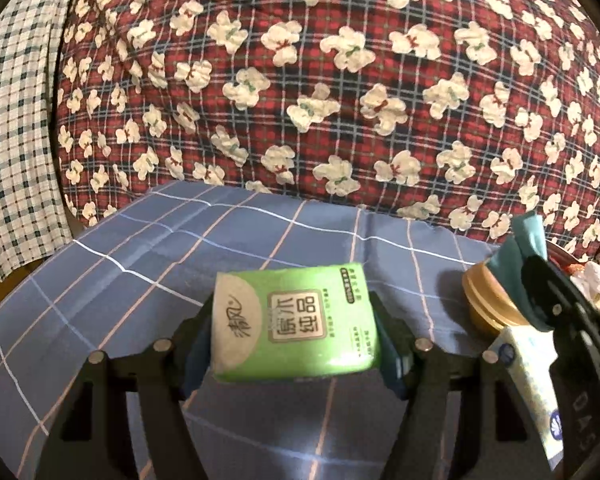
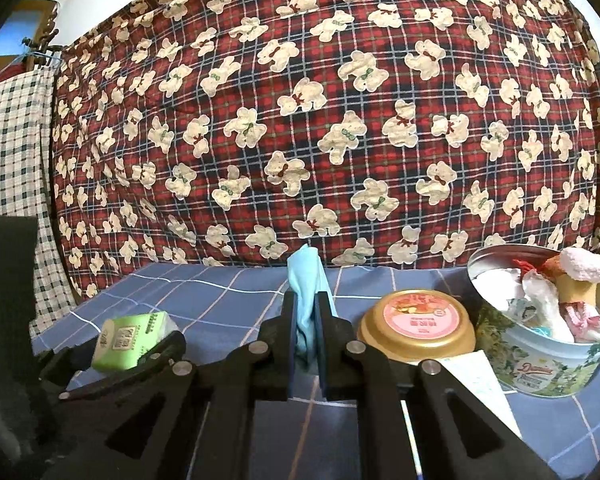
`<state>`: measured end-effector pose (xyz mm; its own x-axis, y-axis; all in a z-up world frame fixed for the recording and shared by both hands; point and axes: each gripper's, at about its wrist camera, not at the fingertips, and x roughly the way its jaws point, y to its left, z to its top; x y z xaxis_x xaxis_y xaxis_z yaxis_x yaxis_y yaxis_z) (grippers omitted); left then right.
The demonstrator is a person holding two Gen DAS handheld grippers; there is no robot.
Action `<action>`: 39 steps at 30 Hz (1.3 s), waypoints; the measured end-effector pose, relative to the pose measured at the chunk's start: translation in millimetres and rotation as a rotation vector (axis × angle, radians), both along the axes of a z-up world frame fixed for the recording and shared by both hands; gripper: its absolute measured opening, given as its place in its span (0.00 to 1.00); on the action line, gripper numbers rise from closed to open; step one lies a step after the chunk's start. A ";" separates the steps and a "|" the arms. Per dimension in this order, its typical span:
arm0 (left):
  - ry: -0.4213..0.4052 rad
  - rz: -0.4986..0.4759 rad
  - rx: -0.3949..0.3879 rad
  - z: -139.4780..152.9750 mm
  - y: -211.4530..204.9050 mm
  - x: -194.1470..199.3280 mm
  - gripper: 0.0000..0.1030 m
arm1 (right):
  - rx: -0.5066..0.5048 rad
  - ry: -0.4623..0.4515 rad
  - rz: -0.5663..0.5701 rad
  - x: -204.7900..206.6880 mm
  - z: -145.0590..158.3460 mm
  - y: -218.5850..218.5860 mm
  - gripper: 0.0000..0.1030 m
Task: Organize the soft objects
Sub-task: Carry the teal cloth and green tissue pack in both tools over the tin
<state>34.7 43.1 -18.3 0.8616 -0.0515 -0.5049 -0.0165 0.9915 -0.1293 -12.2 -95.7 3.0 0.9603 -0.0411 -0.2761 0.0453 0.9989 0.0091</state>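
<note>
Two risks we see: the left gripper (image 1: 296,340) pinches the green tissue pack (image 1: 294,324) only by its sides, left of the round tin (image 2: 540,344), and it may slip; the right gripper (image 2: 306,340), pressed on the teal cloth (image 2: 306,296), may snag the gold tub (image 2: 418,328). The tin's script is unreadable; the pack bears Chinese print.

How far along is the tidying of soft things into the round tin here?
Done: the round tin already holds several soft items. In hand: left gripper clamps the green tissue pack; right gripper pinches a blue cloth. Left: both still outside the tin.
</note>
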 end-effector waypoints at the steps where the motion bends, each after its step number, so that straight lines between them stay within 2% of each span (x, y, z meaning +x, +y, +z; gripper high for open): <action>1: -0.004 0.000 0.002 0.5 -0.4 -2.3 0.67 | 0.000 0.000 -0.001 -1.8 -0.1 -1.2 0.09; 18: -0.043 -0.019 0.005 7.3 -17.7 -32.9 0.67 | -0.043 -0.042 -0.001 -38.3 5.3 -19.3 0.09; 39: -0.101 -0.105 0.018 22.5 -70.4 -60.5 0.67 | -0.032 -0.081 -0.084 -62.9 13.2 -73.7 0.09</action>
<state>-25.8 -27.4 4.2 0.8986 -0.1359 -0.4173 0.1000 0.9892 -0.1069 -75.1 -169.4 16.2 0.9722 -0.1299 -0.1949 0.1294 0.9915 -0.0153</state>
